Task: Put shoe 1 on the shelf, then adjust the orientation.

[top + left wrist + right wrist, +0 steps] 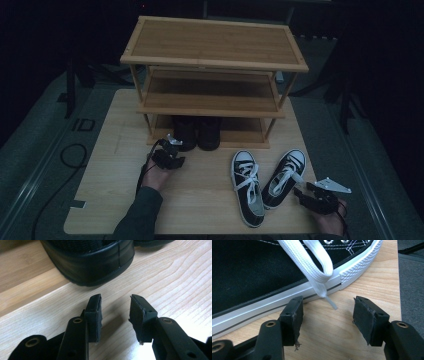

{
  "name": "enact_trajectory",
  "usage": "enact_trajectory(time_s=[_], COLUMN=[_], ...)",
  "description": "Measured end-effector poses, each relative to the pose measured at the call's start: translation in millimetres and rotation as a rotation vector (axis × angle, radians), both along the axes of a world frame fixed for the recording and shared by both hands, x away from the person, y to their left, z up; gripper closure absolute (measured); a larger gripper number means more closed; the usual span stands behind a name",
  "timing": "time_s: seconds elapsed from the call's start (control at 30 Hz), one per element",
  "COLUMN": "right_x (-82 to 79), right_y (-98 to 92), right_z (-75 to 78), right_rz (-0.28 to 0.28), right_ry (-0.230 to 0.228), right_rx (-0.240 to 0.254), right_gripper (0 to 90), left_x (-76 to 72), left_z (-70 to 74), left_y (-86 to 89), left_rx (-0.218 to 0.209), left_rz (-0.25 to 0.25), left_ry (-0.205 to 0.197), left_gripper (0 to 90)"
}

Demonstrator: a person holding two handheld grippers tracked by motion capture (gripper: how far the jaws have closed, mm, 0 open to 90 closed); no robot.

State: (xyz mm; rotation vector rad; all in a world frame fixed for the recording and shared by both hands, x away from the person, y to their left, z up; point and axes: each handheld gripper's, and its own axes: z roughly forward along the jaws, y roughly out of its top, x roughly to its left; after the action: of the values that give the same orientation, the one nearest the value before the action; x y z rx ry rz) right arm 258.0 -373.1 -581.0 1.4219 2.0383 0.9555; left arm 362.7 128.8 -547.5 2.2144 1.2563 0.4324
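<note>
Both tongs are open and hold nothing. Left gripper (172, 150) sits just behind the black shoes (197, 134), which stand on the lowest shelf of the wooden rack (215, 55), probably just put there, though the picture is dark. Right gripper (306, 192) waits beside the right sneaker (285, 177), near its white lace (315, 267), ready to grasp it.

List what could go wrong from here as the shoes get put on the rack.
1. The loose white lace droops over the sneaker sole right ahead of the right gripper; its open fingers might pinch lace, not shoe.
2. The left gripper is open just short of the black shoe; nudging it may push that shoe deeper under the rack.
</note>
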Motion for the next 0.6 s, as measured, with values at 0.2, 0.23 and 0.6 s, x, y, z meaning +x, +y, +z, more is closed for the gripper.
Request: enact_trajectory(time_s=[0.2,0.23,0.6], right_x=[0.0,0.0,0.0], right_y=[0.0,0.0,0.1], right_z=[0.0,0.0,0.0], right_rz=[0.000,0.000,-0.002], right_ry=[0.000,0.000,0.000], right_rx=[0.000,0.000,0.001], right_gripper=[40.7,40.8,40.7], left_x=[-4.6,-5.6,-19.7], left_z=[-0.3,-0.2,0.6], left_y=[7.1,8.0,23.0], left_rx=[-0.018,-0.021,-0.045], left_rz=[0.019,0.021,0.045], left_ry=[-0.006,-0.010,-0.035], left_gripper=[60.8,60.7,58.8])
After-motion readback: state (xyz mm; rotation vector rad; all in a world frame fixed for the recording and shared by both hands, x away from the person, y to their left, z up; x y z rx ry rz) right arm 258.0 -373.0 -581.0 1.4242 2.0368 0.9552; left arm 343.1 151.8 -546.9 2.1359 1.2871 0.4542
